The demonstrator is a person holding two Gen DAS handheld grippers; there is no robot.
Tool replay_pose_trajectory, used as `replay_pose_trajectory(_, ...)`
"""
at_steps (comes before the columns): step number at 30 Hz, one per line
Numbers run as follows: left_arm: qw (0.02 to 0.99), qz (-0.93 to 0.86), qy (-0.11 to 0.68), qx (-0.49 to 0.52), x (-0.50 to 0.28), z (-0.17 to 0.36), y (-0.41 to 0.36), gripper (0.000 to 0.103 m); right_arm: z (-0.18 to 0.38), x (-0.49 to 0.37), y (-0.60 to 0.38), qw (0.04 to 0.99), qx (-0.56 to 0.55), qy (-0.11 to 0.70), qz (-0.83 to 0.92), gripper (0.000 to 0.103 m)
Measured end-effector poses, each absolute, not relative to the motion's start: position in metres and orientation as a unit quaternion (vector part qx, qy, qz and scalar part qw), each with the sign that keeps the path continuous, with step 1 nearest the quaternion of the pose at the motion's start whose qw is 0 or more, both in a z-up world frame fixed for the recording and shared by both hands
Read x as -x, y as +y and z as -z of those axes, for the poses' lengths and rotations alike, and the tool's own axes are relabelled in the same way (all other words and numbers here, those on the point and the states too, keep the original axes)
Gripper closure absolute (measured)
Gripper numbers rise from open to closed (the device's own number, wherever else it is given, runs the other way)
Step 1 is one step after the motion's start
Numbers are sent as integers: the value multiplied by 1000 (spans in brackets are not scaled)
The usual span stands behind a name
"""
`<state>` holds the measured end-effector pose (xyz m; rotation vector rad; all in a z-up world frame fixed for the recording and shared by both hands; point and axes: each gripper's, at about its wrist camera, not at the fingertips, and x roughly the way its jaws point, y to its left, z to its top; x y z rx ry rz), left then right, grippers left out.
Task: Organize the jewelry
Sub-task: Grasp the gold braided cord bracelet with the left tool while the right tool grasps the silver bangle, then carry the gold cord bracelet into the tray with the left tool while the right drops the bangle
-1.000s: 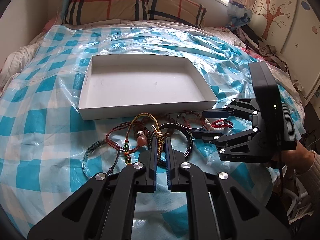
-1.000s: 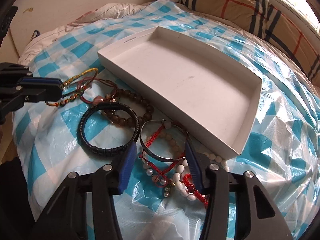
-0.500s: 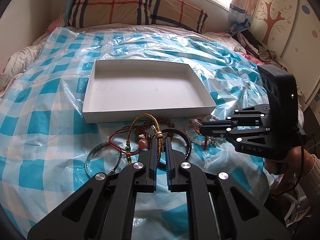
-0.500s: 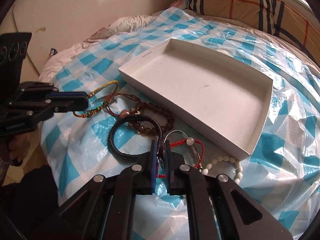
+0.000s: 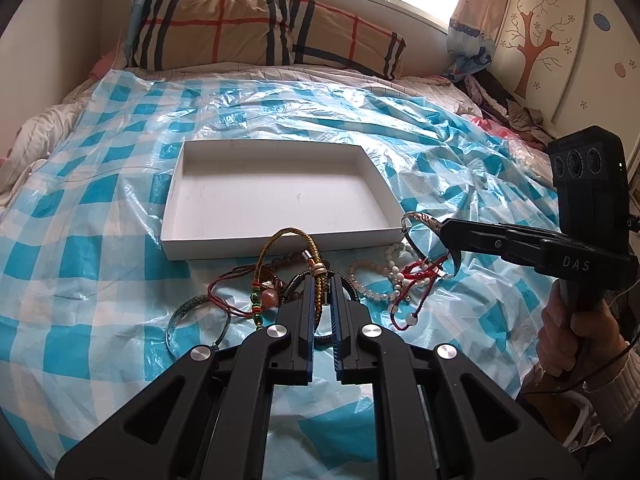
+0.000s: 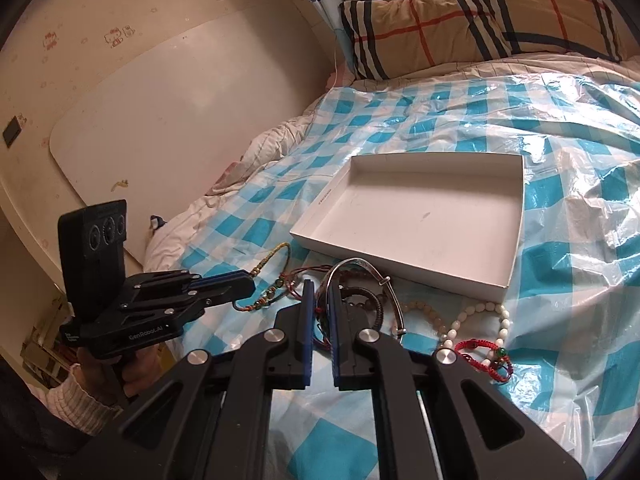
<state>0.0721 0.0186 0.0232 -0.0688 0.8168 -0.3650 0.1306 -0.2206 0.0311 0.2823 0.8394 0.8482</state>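
Note:
A white shallow box (image 5: pixel 276 200) lies empty on the checked bed cover; it also shows in the right wrist view (image 6: pixel 424 216). My left gripper (image 5: pixel 320 280) is shut on a yellow braided bracelet (image 5: pixel 280 240), lifted above the jewelry pile. My right gripper (image 6: pixel 318 286) is shut on a silver bangle (image 6: pixel 360 268) and holds it raised near the box's front right corner, with a red cord bracelet (image 5: pixel 420 276) dangling from it. Bead bracelets (image 5: pixel 372 276), a black band and a green bangle (image 5: pixel 188 312) lie in front of the box.
A blue-and-white plastic sheet (image 5: pixel 100 200) covers the bed. A plaid pillow (image 5: pixel 260 36) lies at the head. A white board (image 6: pixel 180 112) leans on the wall at the left. Clothes (image 5: pixel 500 96) pile at the far right.
My right gripper closed on the silver bangle and lifted it, red cord trailing. My left gripper also rose, still holding the yellow braided bracelet.

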Motion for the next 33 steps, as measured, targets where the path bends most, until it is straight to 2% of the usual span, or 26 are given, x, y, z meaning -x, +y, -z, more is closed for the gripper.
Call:
replay_pose_trajectory(7,902,176,393,34,-70,-25,18,96,-24,-134,-229,805,-168,404,-401,95)
replay_pose_trajectory(9,902,176,393,34,-70,-25,18,96,-20,-135,-231,785,-194,406,-425,92)
replay_pose_trajectory(14,902,176,393,34,-70,-25,19,96,-16,-134,-231,799,-174,412,-402,92)
replay_pose_trajectory(17,902,176,393,34,-70,-25,19,96,-13,-132,-221,808,-123,428,-387,91)
replay_pose_trajectory(18,902,176,394,34,-70,-25,19,96,-9,-130,-216,806,-101,437,-386,76)
replay_pose_trajectory(20,902,176,393,34,-70,-25,19,96,0,-124,-202,799,-57,452,-392,55)
replay_pose_trajectory(22,902,176,393,34,-70,-25,19,96,10,-118,-188,793,-18,464,-395,55)
replay_pose_trajectory(25,901,176,394,34,-70,-25,19,96,26,-117,-171,782,13,478,-399,56)
replay_pose_trajectory(28,902,176,394,34,-68,-26,21,96,40,-120,-155,776,50,494,-390,64)
replay_pose_trajectory(30,902,175,394,34,-68,-26,21,96,51,-126,-149,771,63,508,-379,80)
replay_pose_trajectory(33,902,173,393,36,-67,-26,24,96,58,-131,-155,771,48,514,-372,95)
